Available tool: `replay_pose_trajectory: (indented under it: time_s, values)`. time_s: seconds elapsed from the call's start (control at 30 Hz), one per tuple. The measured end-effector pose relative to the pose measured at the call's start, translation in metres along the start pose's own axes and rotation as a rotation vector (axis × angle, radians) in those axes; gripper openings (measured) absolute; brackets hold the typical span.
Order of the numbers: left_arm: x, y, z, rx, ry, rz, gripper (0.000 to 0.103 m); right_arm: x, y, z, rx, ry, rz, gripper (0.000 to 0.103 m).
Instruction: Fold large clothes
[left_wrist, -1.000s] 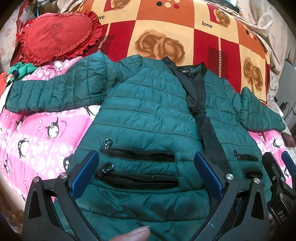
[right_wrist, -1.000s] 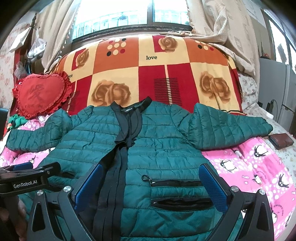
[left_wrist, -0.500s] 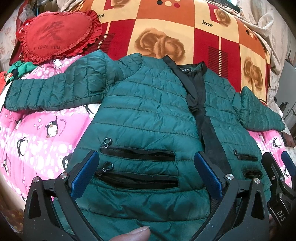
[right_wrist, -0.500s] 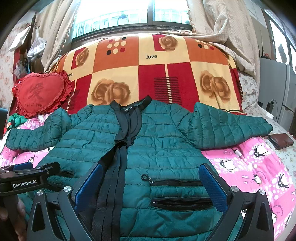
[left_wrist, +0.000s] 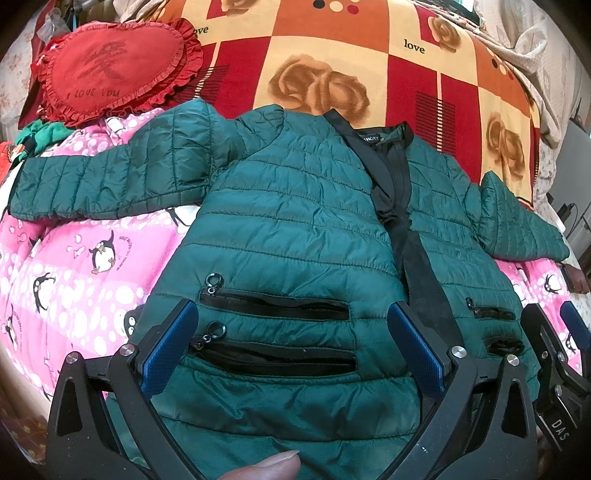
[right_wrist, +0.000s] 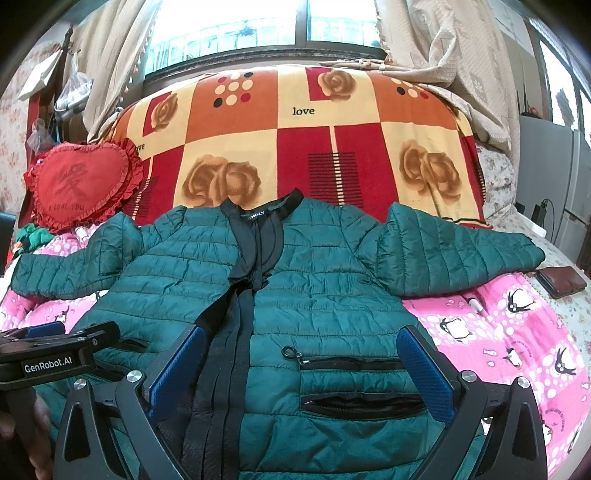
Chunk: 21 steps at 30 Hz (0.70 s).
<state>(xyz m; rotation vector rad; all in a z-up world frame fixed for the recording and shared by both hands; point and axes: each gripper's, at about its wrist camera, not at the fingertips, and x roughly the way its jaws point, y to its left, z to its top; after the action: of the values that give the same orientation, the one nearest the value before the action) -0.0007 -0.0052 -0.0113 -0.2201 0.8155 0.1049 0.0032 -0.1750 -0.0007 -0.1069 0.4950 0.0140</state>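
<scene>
We see nothing shifted since last look: green jacket (right_wrist: 314, 295) flat on bed (right_wrist: 517, 350), folding unstarted; left gripper (left_wrist: 291, 339) and right gripper (right_wrist: 299, 365) at 6 o'clock hem, jaws wide apart, empty.

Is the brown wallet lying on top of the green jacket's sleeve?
No, the brown wallet lies on the bed just past the cuff of the green jacket, beside the sleeve end and not on it.
</scene>
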Motion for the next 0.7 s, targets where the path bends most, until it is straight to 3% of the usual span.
replay_pose_trajectory:
  time_s: [0.7]
  values:
    - [0.0008, 0.0002, 0.0002, -0.001, 0.001, -0.002, 0.103, 0.0002, 0.0000, 0.0005, -0.002, 0.003, 0.000, 0.103]
